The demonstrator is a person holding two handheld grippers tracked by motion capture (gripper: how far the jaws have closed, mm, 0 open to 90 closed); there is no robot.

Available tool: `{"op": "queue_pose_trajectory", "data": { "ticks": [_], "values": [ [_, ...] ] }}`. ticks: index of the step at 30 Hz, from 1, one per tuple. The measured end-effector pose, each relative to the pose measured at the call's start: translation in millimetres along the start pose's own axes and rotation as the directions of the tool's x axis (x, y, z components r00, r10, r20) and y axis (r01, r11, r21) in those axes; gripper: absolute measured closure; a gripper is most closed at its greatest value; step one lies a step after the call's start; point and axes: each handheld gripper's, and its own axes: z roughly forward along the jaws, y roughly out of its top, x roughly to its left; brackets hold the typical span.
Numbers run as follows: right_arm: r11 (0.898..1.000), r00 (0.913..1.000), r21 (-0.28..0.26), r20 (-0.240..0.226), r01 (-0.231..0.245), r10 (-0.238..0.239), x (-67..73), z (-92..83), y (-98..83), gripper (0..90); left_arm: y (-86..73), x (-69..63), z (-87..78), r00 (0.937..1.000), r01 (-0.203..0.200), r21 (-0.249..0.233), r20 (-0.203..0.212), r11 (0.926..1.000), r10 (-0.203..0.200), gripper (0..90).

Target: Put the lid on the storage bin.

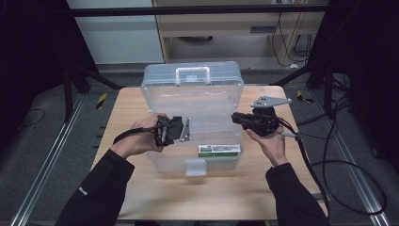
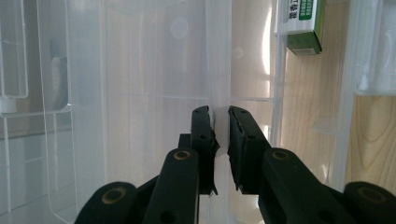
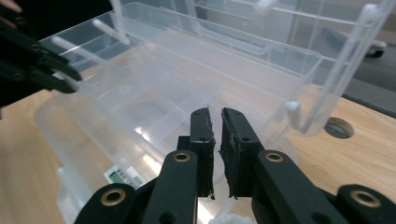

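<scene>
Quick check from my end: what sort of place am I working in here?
Most likely a lab or recording bay, not a home. A small wooden table stands between metal floor rails with dark curtains at the sides, and loose cables run over the grey floor. On the table is a clear plastic storage box.

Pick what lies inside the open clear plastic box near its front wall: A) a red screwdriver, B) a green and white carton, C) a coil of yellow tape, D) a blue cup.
B: a green and white carton lies on the floor of the clear plastic box, just behind its front wall.
</scene>
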Motion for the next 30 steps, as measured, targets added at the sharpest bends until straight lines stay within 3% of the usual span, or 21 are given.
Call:
{"op": "queue_pose_trajectory", "data": {
  "ticks": [13, 30],
  "values": [
    [0.997, 0.9952, -0.038, 0.063, -0.073, 0.075, -14.5, 6.0, 3.2, 89.8, -0.2, -4.4, 0.3, 0.9998, 0.015, 0.000, 0.016, 0.9999, -0.015, 80.1],
    [0.994, 0.9875, -0.029, 0.111, -0.109, 0.112, -22.3, 8.9, 6.2, 90.0, 2.9, -7.3, 1.0, 0.9998, 0.013, 0.022, 0.016, 0.9997, -0.014, 80.1]
  ]
}}
